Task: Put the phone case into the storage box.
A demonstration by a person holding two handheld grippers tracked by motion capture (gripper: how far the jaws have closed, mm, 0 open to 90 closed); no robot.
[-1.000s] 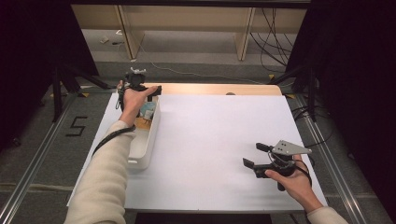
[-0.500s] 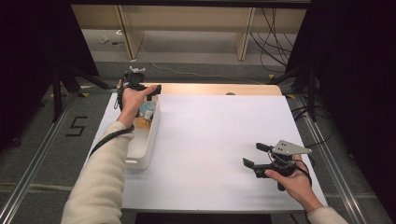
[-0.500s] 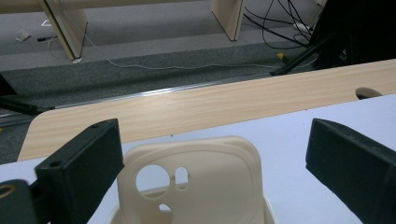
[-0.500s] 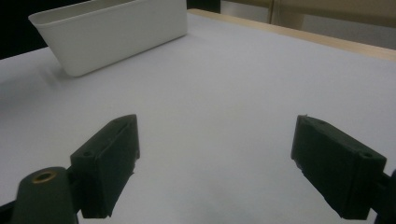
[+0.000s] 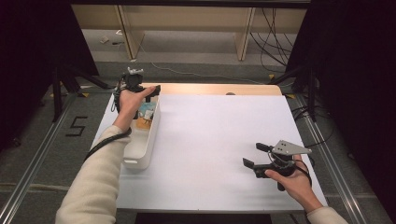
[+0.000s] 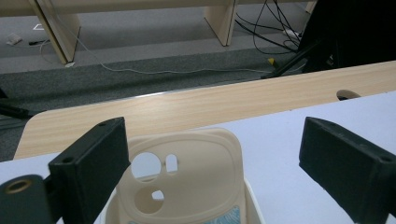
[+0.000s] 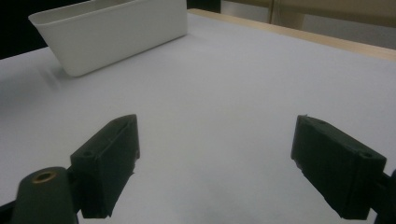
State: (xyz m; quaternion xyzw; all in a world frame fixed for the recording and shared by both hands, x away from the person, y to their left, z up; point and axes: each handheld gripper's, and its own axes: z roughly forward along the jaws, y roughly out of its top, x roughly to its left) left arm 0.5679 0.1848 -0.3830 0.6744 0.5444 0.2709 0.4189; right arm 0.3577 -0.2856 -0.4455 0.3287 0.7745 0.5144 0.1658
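Note:
A long white bin (image 5: 141,140) lies along the left side of the white table (image 5: 219,135). At its far end stands a cream phone case (image 6: 187,182) with camera holes, beside something with a pale blue print (image 5: 146,112). My left gripper (image 5: 152,88) hovers over that far end, open, its jaws wide to either side of the case (image 5: 142,122) without touching it. My right gripper (image 5: 254,155) rests low near the table's front right, open, nothing between its jaws. The bin (image 7: 112,32) lies far ahead of it.
A bare wooden strip (image 5: 210,88) runs along the table's far edge, with a round cable hole (image 6: 348,94). Beyond it are grey floor, loose cables (image 6: 261,28) and wooden furniture legs. Black stands flank the table on both sides.

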